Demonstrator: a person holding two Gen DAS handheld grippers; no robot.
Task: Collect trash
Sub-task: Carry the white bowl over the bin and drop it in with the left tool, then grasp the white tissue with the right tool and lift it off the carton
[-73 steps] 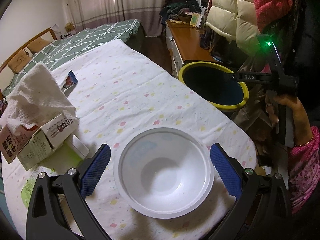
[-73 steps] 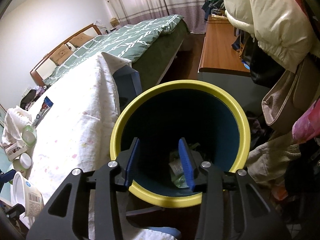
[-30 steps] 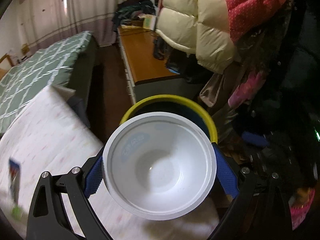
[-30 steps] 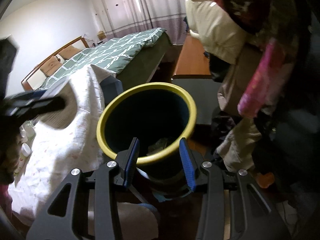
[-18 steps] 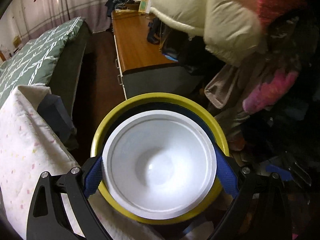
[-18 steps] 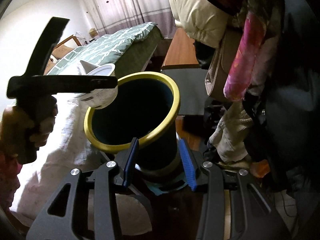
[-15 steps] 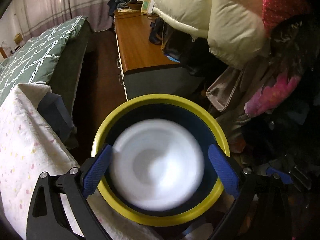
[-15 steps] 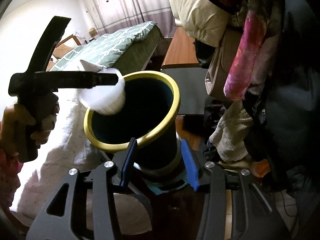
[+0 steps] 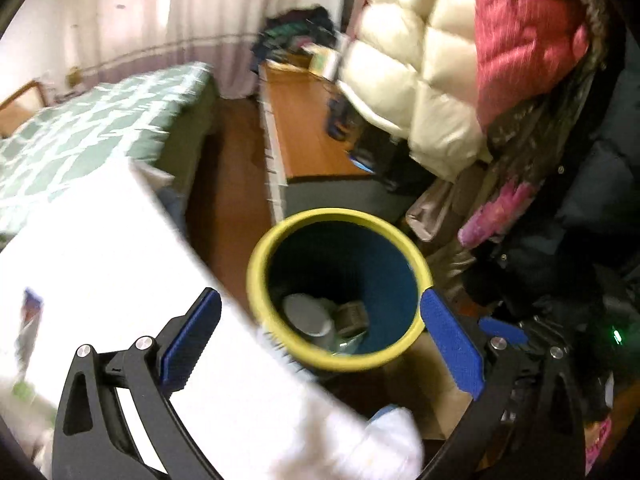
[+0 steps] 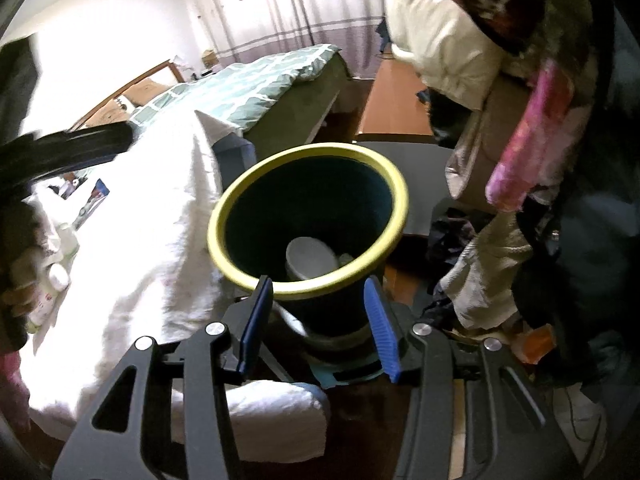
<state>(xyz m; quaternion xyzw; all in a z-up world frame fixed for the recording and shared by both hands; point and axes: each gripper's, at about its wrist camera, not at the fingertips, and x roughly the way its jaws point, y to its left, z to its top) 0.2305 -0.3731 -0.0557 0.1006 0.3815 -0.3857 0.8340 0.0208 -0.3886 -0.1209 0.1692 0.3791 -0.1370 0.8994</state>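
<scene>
The dark blue bin with a yellow rim stands on the floor beside the table. A white bowl lies inside it among other rubbish. My left gripper is wide open with nothing held, hanging above the table's corner and the bin's mouth. Just in front of the bin's near side, my right gripper is open and holds nothing. A blue packet and small bottles lie on the white-clothed table.
A green-quilted bed stands beyond the table, and a wooden desk beyond the bin. Padded coats and bags hang close on the right. A white cloth bundle lies low by the bin. A hand holds the left gripper's handle.
The left gripper let go of the white bowl, which dropped into the bin. It then swung back left toward the table. The right gripper's jaws widened a little.
</scene>
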